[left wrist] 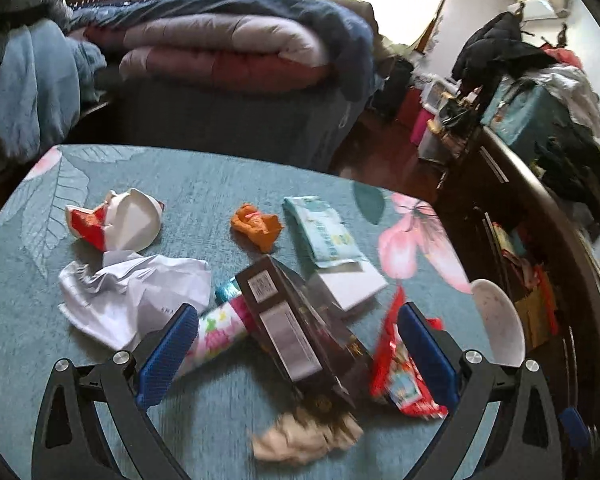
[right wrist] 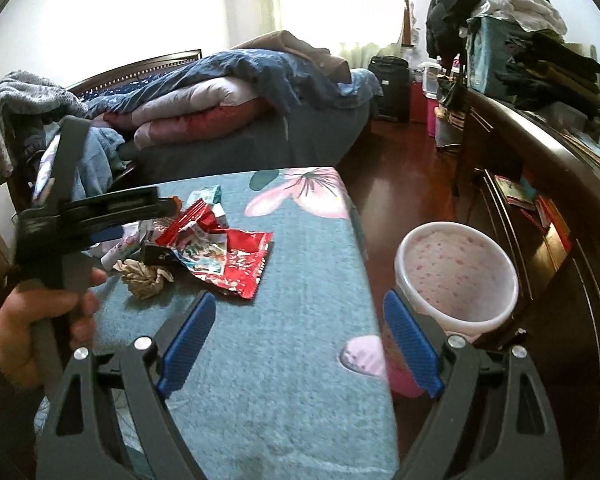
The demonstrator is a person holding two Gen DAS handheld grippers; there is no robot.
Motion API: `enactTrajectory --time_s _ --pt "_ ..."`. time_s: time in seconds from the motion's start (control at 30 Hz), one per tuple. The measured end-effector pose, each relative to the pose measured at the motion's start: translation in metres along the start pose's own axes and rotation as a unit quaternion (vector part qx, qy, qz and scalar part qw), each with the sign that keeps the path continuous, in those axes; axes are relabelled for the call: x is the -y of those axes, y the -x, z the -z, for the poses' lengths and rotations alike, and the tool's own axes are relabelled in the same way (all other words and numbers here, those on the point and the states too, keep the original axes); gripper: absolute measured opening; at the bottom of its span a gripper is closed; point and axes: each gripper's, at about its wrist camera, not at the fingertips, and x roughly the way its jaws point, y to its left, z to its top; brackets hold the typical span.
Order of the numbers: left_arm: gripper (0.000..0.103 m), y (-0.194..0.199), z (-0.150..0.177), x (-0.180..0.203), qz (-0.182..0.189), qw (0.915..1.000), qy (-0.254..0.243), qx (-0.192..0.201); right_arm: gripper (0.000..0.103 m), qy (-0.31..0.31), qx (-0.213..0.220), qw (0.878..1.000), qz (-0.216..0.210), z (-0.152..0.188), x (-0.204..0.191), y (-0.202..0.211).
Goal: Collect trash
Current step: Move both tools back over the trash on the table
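Trash lies scattered on the teal flowered tablecloth [left wrist: 220, 176]. My left gripper [left wrist: 296, 312] is open and hangs low over a dark box [left wrist: 296, 332]; its pads stand apart from the box on both sides. A pink patterned tube [left wrist: 220, 328] lies by the left pad and a red wrapper [left wrist: 404, 372] by the right one. A beige paper ball [left wrist: 300, 436] sits nearest. My right gripper [right wrist: 300, 300] is open with nothing between its fingers, over the table's right edge. The white speckled bin [right wrist: 456, 280] stands on the floor just right of it.
Farther back lie a crushed red-and-white cup [left wrist: 116, 220], crumpled white paper [left wrist: 136, 292], an orange scrap [left wrist: 256, 224], a teal tissue pack [left wrist: 324, 232] and a white card [left wrist: 352, 284]. A person's hand [right wrist: 32, 320] holds the left tool. A bed stands behind, a dark cabinet [right wrist: 540, 184] at right.
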Motion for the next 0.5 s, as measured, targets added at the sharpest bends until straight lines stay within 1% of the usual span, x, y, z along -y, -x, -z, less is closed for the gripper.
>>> enactTrajectory --time_s 0.03,0.1,0.17,0.23,0.27,0.33,0.37,0.4,0.5 --pt "0.099 -0.004 -0.002 -0.001 -0.008 1.0 -0.001 -0.001 0.087 0.001 -0.001 1.0 -0.001 0.0 -0.001 -0.002" --pt "0.098 -0.008 -0.004 0.001 -0.007 1.0 -0.002 -0.005 0.087 0.003 -0.003 1.0 -0.003 -0.002 -0.004 -0.007" --pt "0.086 -0.01 -0.004 0.0 -0.007 1.0 0.0 -0.007 0.087 0.005 -0.005 1.0 -0.002 -0.004 -0.007 -0.012" --pt "0.069 -0.012 -0.004 0.001 -0.008 0.9999 -0.006 -0.01 0.087 0.007 -0.008 1.0 -0.002 -0.005 -0.01 -0.016" --pt "0.064 -0.013 -0.005 0.002 -0.004 0.9999 -0.007 -0.013 0.087 0.009 -0.008 1.0 -0.002 -0.006 -0.011 -0.017" --pt "0.047 -0.014 -0.004 0.001 0.009 0.9998 -0.007 -0.018 0.087 0.013 -0.009 1.0 -0.004 -0.007 -0.015 -0.019" --pt "0.042 -0.014 -0.004 0.001 0.014 0.9997 -0.007 -0.019 0.087 0.016 -0.01 1.0 -0.004 -0.008 -0.018 -0.021" --pt "0.035 -0.014 -0.004 0.001 0.02 0.9996 -0.006 -0.019 0.087 0.019 -0.012 1.0 -0.005 -0.008 -0.021 -0.022" --pt "0.028 -0.005 -0.005 -0.006 0.054 0.9985 0.003 -0.005 0.087 0.027 -0.016 0.999 -0.006 -0.01 -0.029 -0.027"
